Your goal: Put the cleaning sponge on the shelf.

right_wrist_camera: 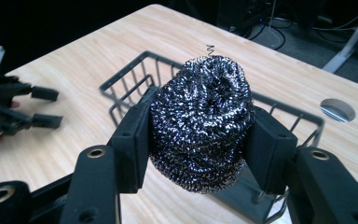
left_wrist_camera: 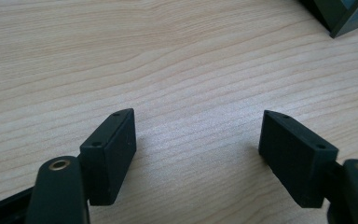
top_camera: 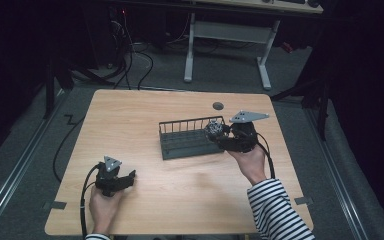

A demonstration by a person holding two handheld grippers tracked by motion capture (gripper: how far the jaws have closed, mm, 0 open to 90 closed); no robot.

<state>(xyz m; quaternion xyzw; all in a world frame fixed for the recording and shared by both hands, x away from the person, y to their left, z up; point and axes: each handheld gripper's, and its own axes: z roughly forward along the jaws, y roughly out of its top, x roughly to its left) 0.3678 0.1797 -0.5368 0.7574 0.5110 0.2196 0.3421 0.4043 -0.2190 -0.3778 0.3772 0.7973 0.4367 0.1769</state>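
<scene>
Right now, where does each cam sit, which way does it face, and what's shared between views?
High view: fixed above the person's side, looking forward and down on the table; both forearms, left gripper and right gripper show.
Left gripper view: rides the left gripper, looking down at bare tabletop between its open jaws.
Right gripper view: rides the right gripper, facing across the wire basket, jaws clamping a steel scourer.
Shared: high and right gripper views both show basket, scourer and left gripper.

Left tool (top_camera: 130, 176) low, jaws apart — right tool (top_camera: 219, 134) raised, clamped.
</scene>
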